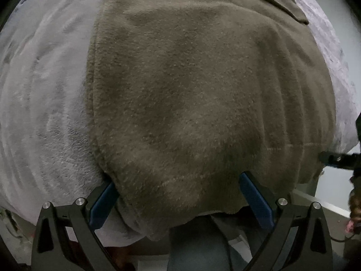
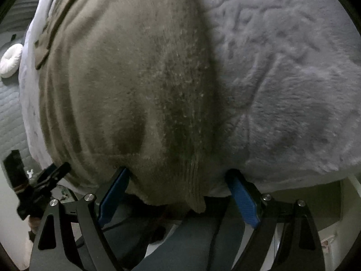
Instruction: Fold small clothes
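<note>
A brown fleecy garment point(image 1: 198, 94) lies spread flat on a pale grey plush blanket point(image 1: 45, 103), its near hem hanging just over the blanket's near edge. The left gripper point(image 1: 178, 180) points steeply down at the garment's near left corner, its blue-padded fingers point(image 1: 103, 201) standing wide apart and straddling the hem, with nothing clamped. The right gripper point(image 2: 178, 178) hangs at the near right corner, where a ribbed brown cuff point(image 2: 196, 189) droops between its spread blue fingers point(image 2: 242, 198); the pads do not press on the cloth. At the far left of the right wrist view, a white ring-shaped cushion point(image 2: 10, 61) rests on a quilted surface.
</note>
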Demonstrator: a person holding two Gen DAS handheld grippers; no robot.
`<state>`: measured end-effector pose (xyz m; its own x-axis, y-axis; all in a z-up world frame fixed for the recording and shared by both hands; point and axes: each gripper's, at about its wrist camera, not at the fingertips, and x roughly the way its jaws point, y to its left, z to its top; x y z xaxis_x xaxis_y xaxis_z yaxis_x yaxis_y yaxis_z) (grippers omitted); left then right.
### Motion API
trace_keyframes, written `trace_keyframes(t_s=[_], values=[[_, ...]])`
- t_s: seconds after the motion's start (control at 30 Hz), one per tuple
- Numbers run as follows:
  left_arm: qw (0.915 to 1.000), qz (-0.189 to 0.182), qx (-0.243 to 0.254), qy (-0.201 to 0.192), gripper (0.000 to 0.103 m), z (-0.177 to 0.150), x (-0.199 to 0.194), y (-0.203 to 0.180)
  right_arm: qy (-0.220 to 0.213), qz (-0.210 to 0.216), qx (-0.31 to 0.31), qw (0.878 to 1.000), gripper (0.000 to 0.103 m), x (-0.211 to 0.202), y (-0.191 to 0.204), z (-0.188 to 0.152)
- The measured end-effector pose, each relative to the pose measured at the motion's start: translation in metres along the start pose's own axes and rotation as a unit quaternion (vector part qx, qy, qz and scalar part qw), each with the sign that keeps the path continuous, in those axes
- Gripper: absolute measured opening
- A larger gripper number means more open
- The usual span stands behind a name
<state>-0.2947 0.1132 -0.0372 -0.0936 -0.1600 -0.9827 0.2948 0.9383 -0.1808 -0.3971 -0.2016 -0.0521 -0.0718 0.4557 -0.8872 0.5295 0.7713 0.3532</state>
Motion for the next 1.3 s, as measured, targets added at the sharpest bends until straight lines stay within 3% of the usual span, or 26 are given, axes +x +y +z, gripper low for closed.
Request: trace_keyframes(t_s=[0.1, 0.23, 0.33, 0.37, 0.4, 0.47, 0.5, 0.63, 0.93, 1.3], values=[[0.9995, -0.027, -0.017, -0.007, 0.101, 0.001, -0.005, 0.009, -0.006, 0.014, -0.009, 1.0, 0.09, -0.002, 0.005, 0.001], [0.9994, -0.025, -0.022, -0.006, 0.07, -0.003, -0.014, 0.02, -0.013, 0.087, -0.011, 0.996, 0.086, -0.01, 0.007, -0.002], [0.9989, -0.041, -0.024, 0.0, 0.044, -0.003, -0.021, 0.025, -0.015, 0.114, 0.011, 0.993, 0.063, -0.012, 0.0, -0.004], [0.9986, -0.048, -0.024, 0.004, 0.035, -0.005, -0.022, 0.03, -0.013, 0.113, 0.021, 0.993, 0.048, -0.011, -0.002, -0.004], [0.9984, -0.051, -0.022, 0.008, 0.033, -0.005, -0.023, 0.033, -0.009, 0.112, 0.029, 0.993, 0.027, -0.009, -0.003, -0.004], [0.9982, -0.057, -0.012, 0.016, 0.016, -0.008, -0.025, 0.043, -0.007, 0.106, 0.031, 0.994, 0.015, -0.007, -0.002, -0.006], [0.9979, -0.062, -0.008, 0.018, 0.014, -0.008, -0.026, 0.051, -0.011, 0.107, 0.027, 0.994, 0.013, -0.009, -0.001, -0.007], [0.9923, -0.123, -0.011, 0.007, 0.012, -0.008, -0.046, 0.069, -0.026, 0.141, 0.012, 0.99, 0.011, -0.016, 0.008, -0.011], [0.9826, -0.184, -0.009, -0.025, 0.01, 0.027, -0.089, 0.096, -0.084, 0.248, 0.045, 0.964, 0.011, -0.061, 0.024, 0.005], [0.9684, -0.239, 0.016, -0.069, 0.01, 0.123, -0.128, 0.099, -0.195, 0.322, 0.067, 0.924, 0.01, -0.136, 0.064, 0.056]])
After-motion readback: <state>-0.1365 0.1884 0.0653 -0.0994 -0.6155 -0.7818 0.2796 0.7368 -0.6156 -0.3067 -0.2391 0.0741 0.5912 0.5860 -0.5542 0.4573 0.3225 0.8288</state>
